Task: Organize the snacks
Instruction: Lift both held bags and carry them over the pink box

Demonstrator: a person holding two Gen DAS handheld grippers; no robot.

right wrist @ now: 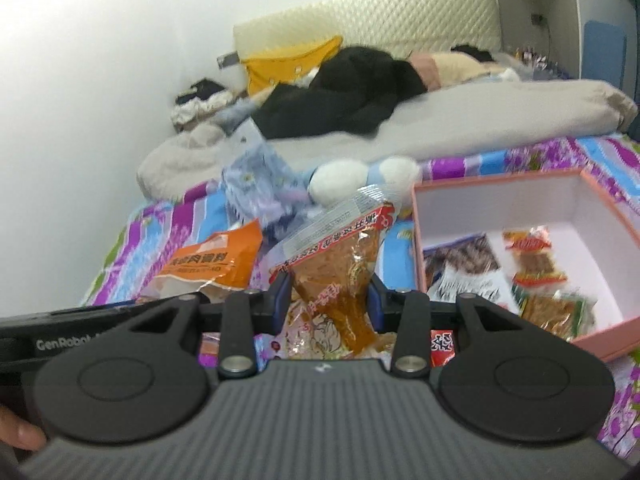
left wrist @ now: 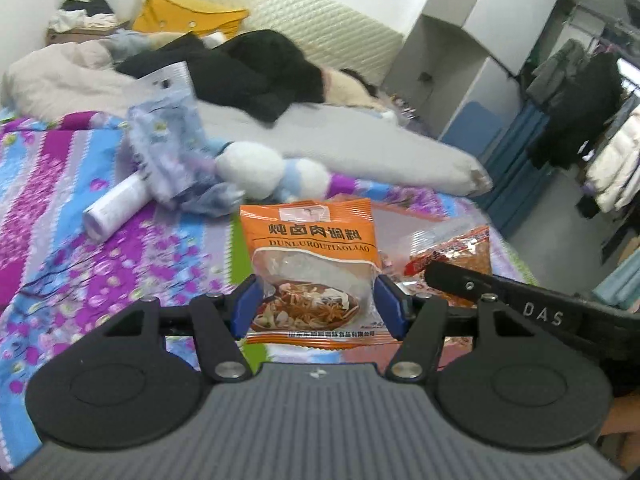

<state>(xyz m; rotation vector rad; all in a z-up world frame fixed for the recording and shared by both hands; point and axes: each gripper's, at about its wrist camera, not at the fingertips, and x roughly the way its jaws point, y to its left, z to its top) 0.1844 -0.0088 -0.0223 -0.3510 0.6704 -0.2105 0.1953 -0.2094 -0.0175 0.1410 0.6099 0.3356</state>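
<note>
The right wrist view shows the right gripper [right wrist: 328, 304] pinching a clear brown snack bag [right wrist: 340, 264] above the bed [right wrist: 132, 248] beside the pink box [right wrist: 520, 184], while the left gripper [left wrist: 316, 304] clamps an orange packet [left wrist: 310, 264]; either slippery bag could slide free.

You held an orange packet [left wrist: 310, 264] of glossy plastic film, and a crinkly clear-film packet [right wrist: 344, 264], shiny. The bedsheet [left wrist: 80, 264] was matt printed cloth. The pink box [right wrist: 524, 196] at its edge looked like smooth card, perhaps paper-lined.
</note>
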